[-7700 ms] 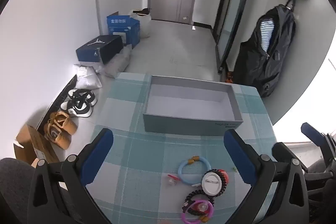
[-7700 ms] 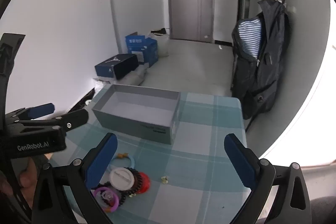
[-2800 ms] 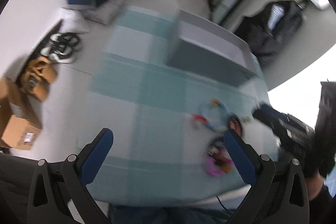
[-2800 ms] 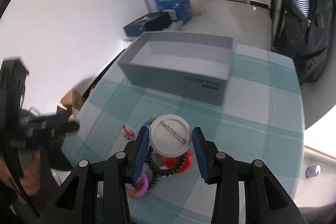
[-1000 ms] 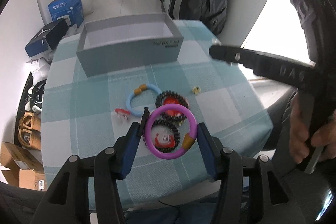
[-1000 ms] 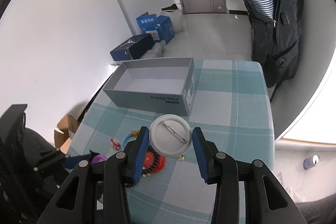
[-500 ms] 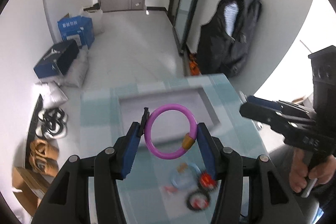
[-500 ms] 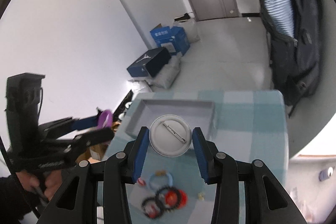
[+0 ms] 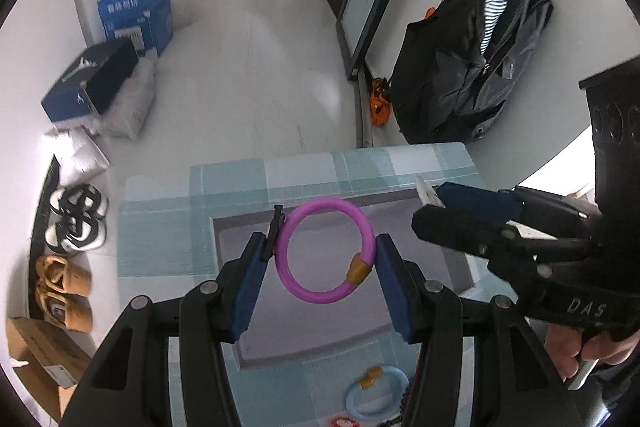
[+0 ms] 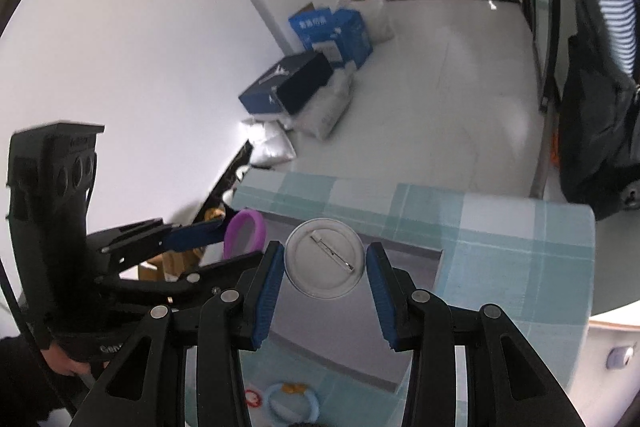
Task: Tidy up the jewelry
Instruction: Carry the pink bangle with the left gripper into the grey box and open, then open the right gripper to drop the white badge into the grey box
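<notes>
My left gripper (image 9: pixel 325 251) is shut on a purple bracelet (image 9: pixel 362 227) with a gold clasp and holds it above the open grey box (image 9: pixel 452 263). My right gripper (image 10: pixel 325 259) is shut on a round white pin badge (image 10: pixel 316 267), back side showing, also above the grey box (image 10: pixel 424 267). The purple bracelet also shows in the right wrist view (image 10: pixel 245 233), and the right gripper shows in the left wrist view (image 9: pixel 430 205). A light blue bracelet (image 9: pixel 376 395) with an orange clasp lies on the checked tablecloth (image 9: pixel 160 227) near the box.
A red small item (image 9: pixel 345 421) and a black beaded bracelet (image 9: pixel 405 407) lie by the blue bracelet. On the floor are shoe boxes (image 9: pixel 94 79), shoes (image 9: pixel 76 219) and a black backpack (image 9: pixel 472 59). The table's far edge is just beyond the box.
Both grippers have moved forward and lower over the grey box, each still holding its item. The box now fills the area under the fingers.
</notes>
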